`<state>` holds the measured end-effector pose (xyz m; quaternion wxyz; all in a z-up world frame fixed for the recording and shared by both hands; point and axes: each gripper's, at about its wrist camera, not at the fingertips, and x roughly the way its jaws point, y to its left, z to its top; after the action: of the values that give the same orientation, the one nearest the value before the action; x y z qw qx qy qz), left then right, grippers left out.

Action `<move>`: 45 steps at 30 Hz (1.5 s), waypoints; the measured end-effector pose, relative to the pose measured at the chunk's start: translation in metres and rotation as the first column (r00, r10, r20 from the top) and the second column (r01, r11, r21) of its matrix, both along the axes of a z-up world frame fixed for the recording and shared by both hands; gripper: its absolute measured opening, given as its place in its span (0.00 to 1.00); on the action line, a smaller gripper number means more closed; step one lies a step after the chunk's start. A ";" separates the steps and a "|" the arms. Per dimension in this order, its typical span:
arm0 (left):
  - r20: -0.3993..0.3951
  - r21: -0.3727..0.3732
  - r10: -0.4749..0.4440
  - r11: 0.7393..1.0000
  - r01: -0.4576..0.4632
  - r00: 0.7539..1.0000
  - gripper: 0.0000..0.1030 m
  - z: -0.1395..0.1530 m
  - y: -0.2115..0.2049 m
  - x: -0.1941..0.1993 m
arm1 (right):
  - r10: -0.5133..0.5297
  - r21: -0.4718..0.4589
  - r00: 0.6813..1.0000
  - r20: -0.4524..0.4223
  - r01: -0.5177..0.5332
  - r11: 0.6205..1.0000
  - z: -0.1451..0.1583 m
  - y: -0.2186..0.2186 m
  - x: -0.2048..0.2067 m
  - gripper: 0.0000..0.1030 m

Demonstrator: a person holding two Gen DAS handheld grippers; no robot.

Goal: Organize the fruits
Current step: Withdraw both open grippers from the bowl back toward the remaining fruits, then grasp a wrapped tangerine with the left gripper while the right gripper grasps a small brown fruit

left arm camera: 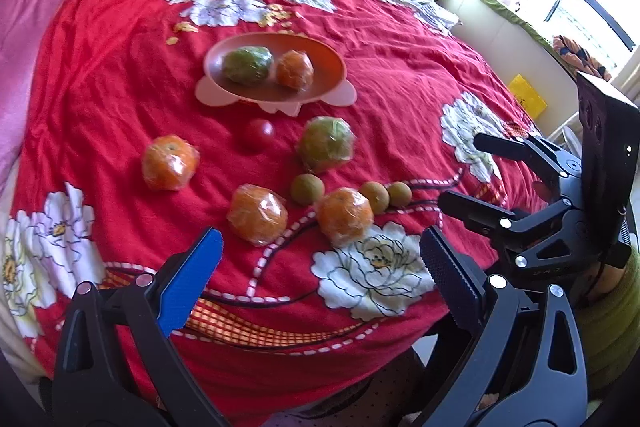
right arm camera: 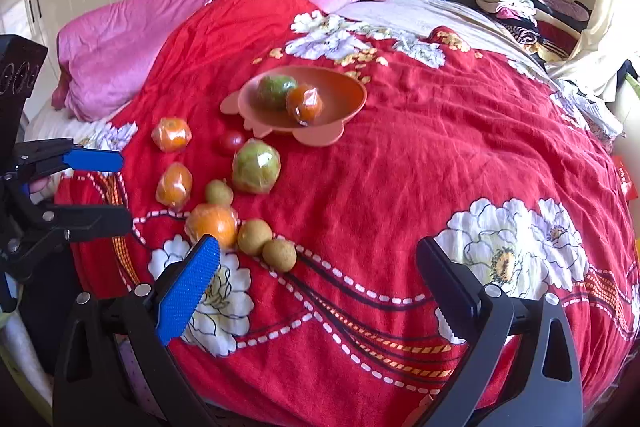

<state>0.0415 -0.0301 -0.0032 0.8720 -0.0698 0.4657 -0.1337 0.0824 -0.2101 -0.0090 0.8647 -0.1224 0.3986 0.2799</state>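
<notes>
1. Left gripper (left arm camera: 320, 259): jaws spread, holding nothing, above the red bedspread (left arm camera: 384, 67).
2. Right gripper (right arm camera: 318, 269): jaws spread, holding nothing.
3. Pink bowl (left arm camera: 328, 95): holds a wrapped green fruit (left arm camera: 247, 65) and a wrapped orange (left arm camera: 295, 68).
4. Loose fruits (left arm camera: 326, 144): on the bedspread, between bowl and grippers.

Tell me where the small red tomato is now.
The tomato lies on the red blanket just in front of the plate, between a wrapped orange on its left and a wrapped green fruit on its right, in both views.

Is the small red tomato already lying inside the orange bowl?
No, the red tomato lies on the red bedspread just in front of the orange bowl, outside its rim.
</notes>
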 end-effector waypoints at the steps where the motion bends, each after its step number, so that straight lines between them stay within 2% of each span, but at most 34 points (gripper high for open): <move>1: -0.005 0.000 -0.006 1.000 0.006 1.000 0.88 -0.002 -0.003 0.000 | 0.011 -0.008 1.000 -0.002 -0.011 1.000 -0.002 0.000 0.000 0.95; 3: -0.020 -0.002 -0.030 1.000 0.030 0.999 0.83 -0.006 -0.010 0.000 | 0.023 -0.031 1.000 0.000 -0.023 0.999 -0.006 0.001 -0.002 0.95; 10: -0.046 0.003 -0.074 0.997 0.074 0.996 0.70 -0.018 -0.027 0.002 | 0.049 -0.018 0.999 -0.022 -0.050 0.999 -0.015 -0.003 0.000 0.92; 12: -0.054 0.005 -0.074 0.997 0.074 0.996 0.67 -0.022 -0.029 0.003 | 0.055 -0.018 0.998 -0.031 -0.055 0.998 -0.018 -0.002 0.002 0.83; 16: -0.063 0.008 -0.067 0.998 0.067 0.996 0.63 -0.026 -0.029 0.009 | 0.088 -0.014 0.995 -0.044 -0.089 0.996 -0.022 0.000 0.006 0.77; 19: -0.071 0.000 -0.067 0.998 0.067 0.995 0.60 -0.029 -0.029 0.014 | 0.121 -0.020 0.991 -0.053 -0.123 0.992 -0.026 0.006 0.009 0.68; 21: -0.079 -0.004 -0.070 0.998 0.070 0.994 0.57 -0.031 -0.030 0.016 | 0.152 -0.022 0.986 -0.061 -0.154 0.988 -0.028 0.010 0.010 0.55; 27: -0.087 0.002 -0.073 0.997 0.074 0.993 0.55 -0.035 -0.033 0.021 | 0.216 -0.006 0.972 -0.094 -0.218 0.976 -0.037 0.018 0.014 0.33; 32: -0.090 0.004 -0.066 0.998 0.066 0.994 0.55 -0.038 -0.033 0.026 | 0.245 -0.001 0.963 -0.109 -0.247 0.969 -0.042 0.021 0.018 0.22; 38: -0.091 0.013 -0.050 0.999 0.051 0.995 0.55 -0.042 -0.032 0.033 | 0.255 0.023 0.959 -0.123 -0.254 0.967 -0.046 0.022 0.023 0.21; 40: -0.092 0.012 -0.050 0.999 0.052 0.994 0.51 -0.043 -0.033 0.036 | 0.252 0.034 0.960 -0.123 -0.250 0.968 -0.044 0.019 0.023 0.21; 45: -0.096 0.019 -0.062 0.998 0.064 0.994 0.49 -0.047 -0.040 0.043 | 0.224 0.064 0.967 -0.123 -0.217 0.974 -0.040 0.010 0.025 0.21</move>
<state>0.0846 -0.0705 -0.0506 0.8450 -0.0517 0.5100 -0.1524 0.1079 -0.2002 -0.0489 0.8033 -0.1259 0.4308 0.3915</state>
